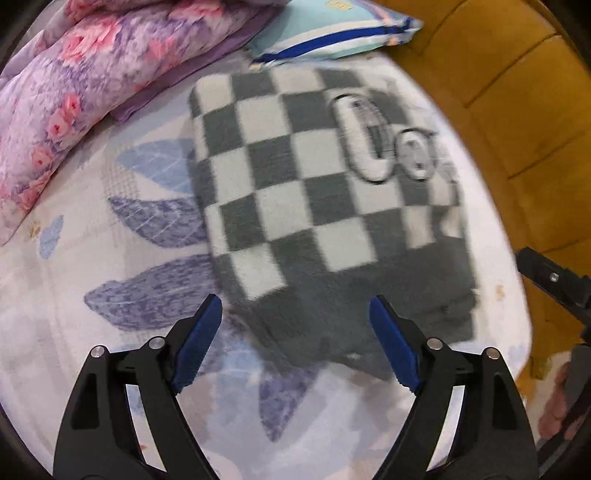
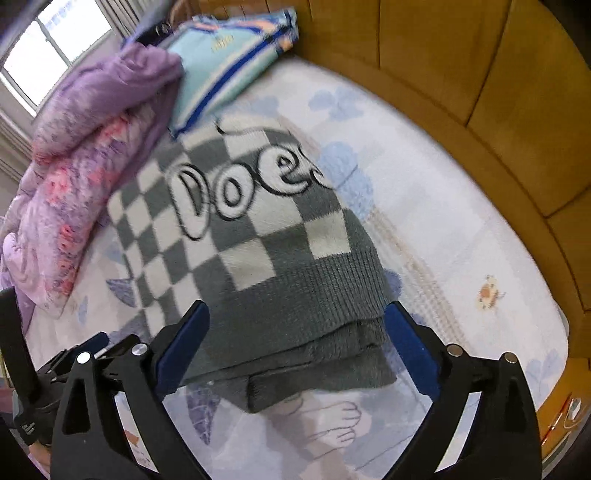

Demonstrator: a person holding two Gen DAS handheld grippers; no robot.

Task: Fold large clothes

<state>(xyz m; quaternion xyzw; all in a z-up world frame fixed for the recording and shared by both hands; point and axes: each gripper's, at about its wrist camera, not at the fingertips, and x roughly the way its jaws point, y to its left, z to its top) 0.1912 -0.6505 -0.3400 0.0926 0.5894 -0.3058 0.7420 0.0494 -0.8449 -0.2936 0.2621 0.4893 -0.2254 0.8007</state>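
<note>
On the bed, close to its padded yellow edge, a folded checkered sweater [image 1: 295, 206] lies flat on the printed sheet [image 1: 92, 236]. Its grey and white squares face up, with large white outlined letters across the part nearest the yellow edge, and its plain grey ribbed hem lies toward the cameras. In the right wrist view the hem end shows several stacked layers, one dark fold sticking out beneath the rest.

Above the hem, the left claw [image 1: 295, 317] hangs with its blue pads spread wide and nothing between them; it touches no cloth. The right claw [image 2: 297, 325] likewise stands wide apart over the hem end of the sweater, its pads to either side of the stacked folds but clear of them. A black part of the right tool [image 1: 554, 284] shows at the right border of the left wrist view, with a hand [image 1: 557, 402] below it.

Beyond the sweater, toward the far end of the bed, a light blue pillow [image 1: 332, 33] with dark blue stripes rests just past the sweater's far edge. Beside it, along the bed's other side, a purple floral quilt [image 1: 74, 96] lies bunched up. The yellow padded surround [image 2: 498, 81] curves around the bed, and a window [image 2: 48, 48] shows behind the quilt.
</note>
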